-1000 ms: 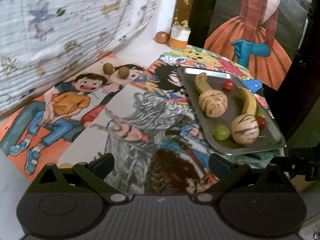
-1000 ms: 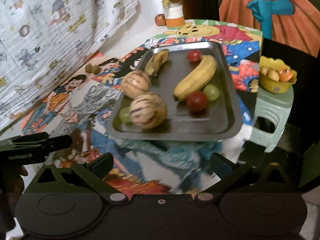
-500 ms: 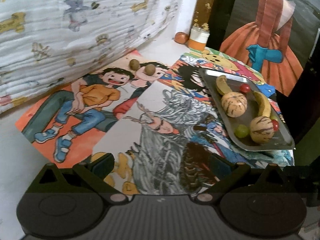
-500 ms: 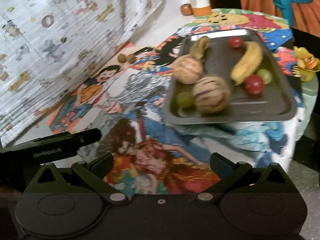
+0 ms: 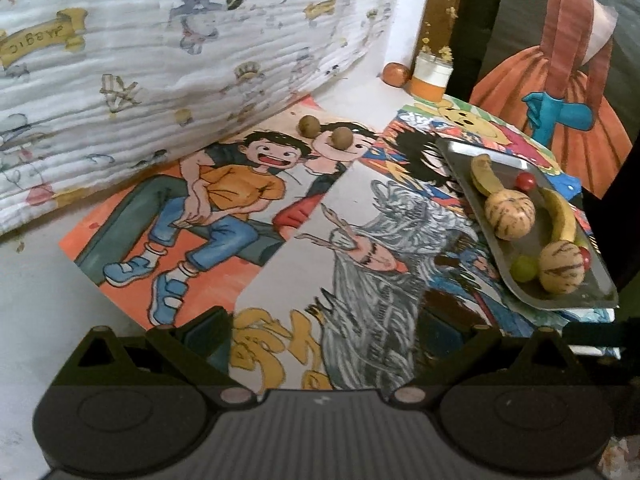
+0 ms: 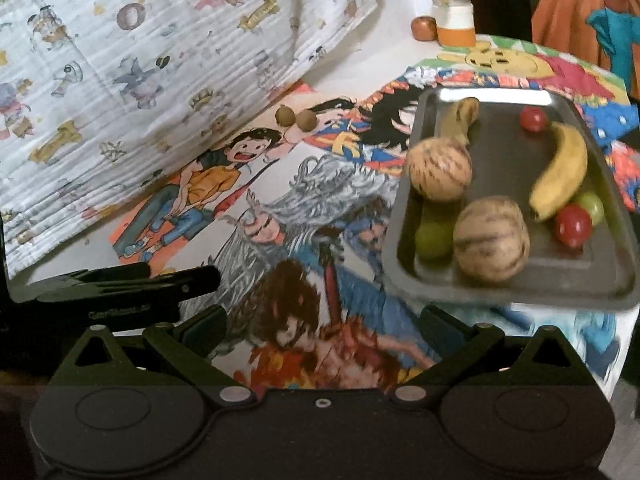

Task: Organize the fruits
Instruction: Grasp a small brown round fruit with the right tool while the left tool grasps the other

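A grey metal tray (image 6: 600,280) (image 5: 600,280) sits at the table's right edge. It holds two striped round melons (image 6: 491,239) (image 5: 509,215), two bananas (image 6: 562,172) (image 5: 562,216), red tomatoes (image 6: 573,226) and green grapes (image 6: 432,240). Two small brown fruits (image 5: 342,138) (image 6: 307,120) lie on the painted table near the back. My left gripper (image 5: 324,330) is open and empty, over the table left of the tray. My right gripper (image 6: 324,322) is open and empty, in front of the tray.
A patterned white cloth (image 5: 160,60) hangs along the left. An orange-and-white jar (image 5: 432,76) and a round orange fruit (image 5: 395,75) stand at the back corner. The left gripper's body (image 6: 120,288) shows at the left of the right wrist view.
Both grippers have swung left and pulled back, so the tray now sits further right in both views. No fruit has moved. Both grippers stay open.
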### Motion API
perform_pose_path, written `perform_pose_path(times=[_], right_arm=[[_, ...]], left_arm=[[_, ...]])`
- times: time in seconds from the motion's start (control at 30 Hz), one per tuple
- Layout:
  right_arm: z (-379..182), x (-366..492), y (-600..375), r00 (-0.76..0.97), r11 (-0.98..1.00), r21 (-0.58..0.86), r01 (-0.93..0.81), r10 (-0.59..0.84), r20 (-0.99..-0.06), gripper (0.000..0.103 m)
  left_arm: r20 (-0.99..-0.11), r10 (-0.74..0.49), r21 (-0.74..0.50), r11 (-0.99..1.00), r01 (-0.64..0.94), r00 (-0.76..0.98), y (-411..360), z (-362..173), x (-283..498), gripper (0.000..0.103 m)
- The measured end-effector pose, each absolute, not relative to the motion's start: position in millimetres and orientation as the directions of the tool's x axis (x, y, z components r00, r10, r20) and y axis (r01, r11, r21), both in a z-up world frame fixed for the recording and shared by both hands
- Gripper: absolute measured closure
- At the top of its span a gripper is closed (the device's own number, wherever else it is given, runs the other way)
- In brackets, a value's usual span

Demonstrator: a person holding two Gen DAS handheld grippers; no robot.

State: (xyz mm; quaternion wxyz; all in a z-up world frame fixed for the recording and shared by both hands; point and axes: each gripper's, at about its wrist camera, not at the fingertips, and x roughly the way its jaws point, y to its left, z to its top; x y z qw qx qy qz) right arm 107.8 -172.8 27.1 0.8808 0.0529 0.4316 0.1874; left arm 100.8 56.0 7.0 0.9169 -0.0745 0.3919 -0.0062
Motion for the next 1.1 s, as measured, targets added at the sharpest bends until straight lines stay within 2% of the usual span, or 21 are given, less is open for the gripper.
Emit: perform_pose_path(times=[0.23,0.4,0.73,0.97,1.1], right_arm=[[32.9,140.2,-170.8,0.57,0.924,0.171,-0.342,0.349,-0.744,0.001],[41.3,162.5,-163.3,0.601,0.897,0.044,-0.44,0.331,-0.727,0.001],[63.1,228.6,-151.4,0.629,0.699,-0.19,-0.69,0.448,-0.636,0.001],[48.6,282.0,-128.0,0.542,0.536,-0.265,-0.802,0.465,-0.7,0.015],[34.6,295.5,-113.4,0.5,0.479,-0.266,-0.837,0.467,-0.73,0.021]], left_arm=[[-0.722,-0.025,-0.114,0.99,-0.083,0.691,71.4,5.4,121.1,0.0],[-0.712,-0.007,-0.11,0.989,-0.101,0.702,83.4,8.8,144.4,0.0],[-0.651,-0.047,-0.224,0.965,-0.133,0.758,104.4,18.1,210.8,0.0],[-0.615,-0.099,-0.173,0.985,-0.011,0.782,102.7,15.0,260.8,0.001],[-0.615,-0.1,-0.139,0.99,0.017,0.782,98.8,11.2,281.8,0.01]])
